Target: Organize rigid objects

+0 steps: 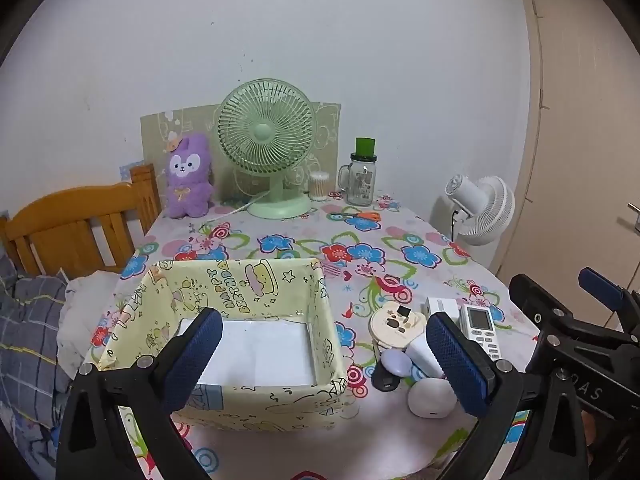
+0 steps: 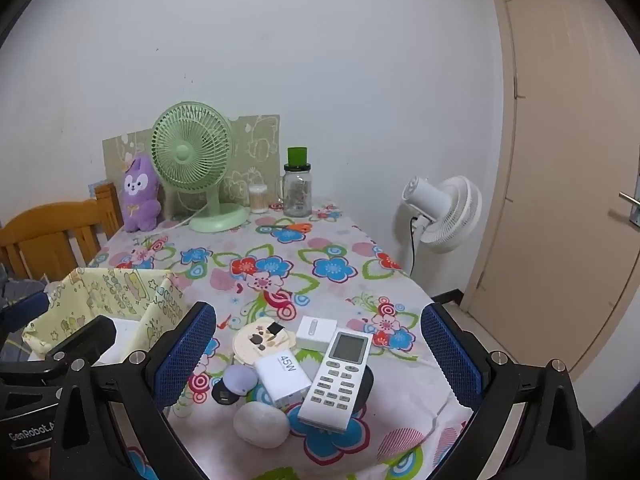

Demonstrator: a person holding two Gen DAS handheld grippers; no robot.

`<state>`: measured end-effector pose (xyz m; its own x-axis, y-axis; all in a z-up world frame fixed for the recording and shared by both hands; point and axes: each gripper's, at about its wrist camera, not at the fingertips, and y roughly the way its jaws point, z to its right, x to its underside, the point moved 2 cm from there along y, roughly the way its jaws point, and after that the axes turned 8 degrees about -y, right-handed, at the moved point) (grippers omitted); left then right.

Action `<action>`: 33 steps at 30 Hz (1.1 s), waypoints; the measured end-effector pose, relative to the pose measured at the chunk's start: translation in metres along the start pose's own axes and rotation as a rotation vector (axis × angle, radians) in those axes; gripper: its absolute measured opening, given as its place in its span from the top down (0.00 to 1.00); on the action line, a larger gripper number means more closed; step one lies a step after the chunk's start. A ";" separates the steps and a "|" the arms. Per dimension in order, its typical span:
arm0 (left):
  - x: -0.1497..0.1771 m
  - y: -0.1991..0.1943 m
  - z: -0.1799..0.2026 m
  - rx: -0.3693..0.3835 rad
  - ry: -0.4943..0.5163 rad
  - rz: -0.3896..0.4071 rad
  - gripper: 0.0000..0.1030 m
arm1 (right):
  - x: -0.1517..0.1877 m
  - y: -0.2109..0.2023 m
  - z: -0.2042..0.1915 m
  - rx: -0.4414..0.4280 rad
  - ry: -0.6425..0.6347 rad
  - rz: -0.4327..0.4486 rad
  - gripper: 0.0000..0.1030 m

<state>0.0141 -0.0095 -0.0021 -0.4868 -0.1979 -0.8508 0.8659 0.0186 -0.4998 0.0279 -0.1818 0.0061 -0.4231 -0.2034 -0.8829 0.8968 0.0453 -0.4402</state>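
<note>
Pretty even, softish indoor light, no harsh shadows or glare. Both views are sharp in the middle, but heavy fisheye bends the edges and the corners go black.

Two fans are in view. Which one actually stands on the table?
The green fan, standing on the floral table by the purple plush. The white fan stands off the table's right edge, near the door.

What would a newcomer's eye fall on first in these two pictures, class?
Probably the green fan at the back of the flowered table, beside the purple plush toy. Next comes the empty yellow cartoon box at front left. To its right lies a cluster of small gadgets, the white remote uppermost.
</note>
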 end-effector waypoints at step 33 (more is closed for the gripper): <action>-0.001 -0.001 0.001 -0.021 0.013 -0.002 0.00 | -0.005 0.005 0.006 -0.002 0.023 -0.025 0.00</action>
<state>0.0140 -0.0103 -0.0007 -0.4905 -0.1856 -0.8514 0.8622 0.0390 -0.5051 0.0354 -0.1863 0.0095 -0.4481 -0.1820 -0.8752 0.8857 0.0421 -0.4623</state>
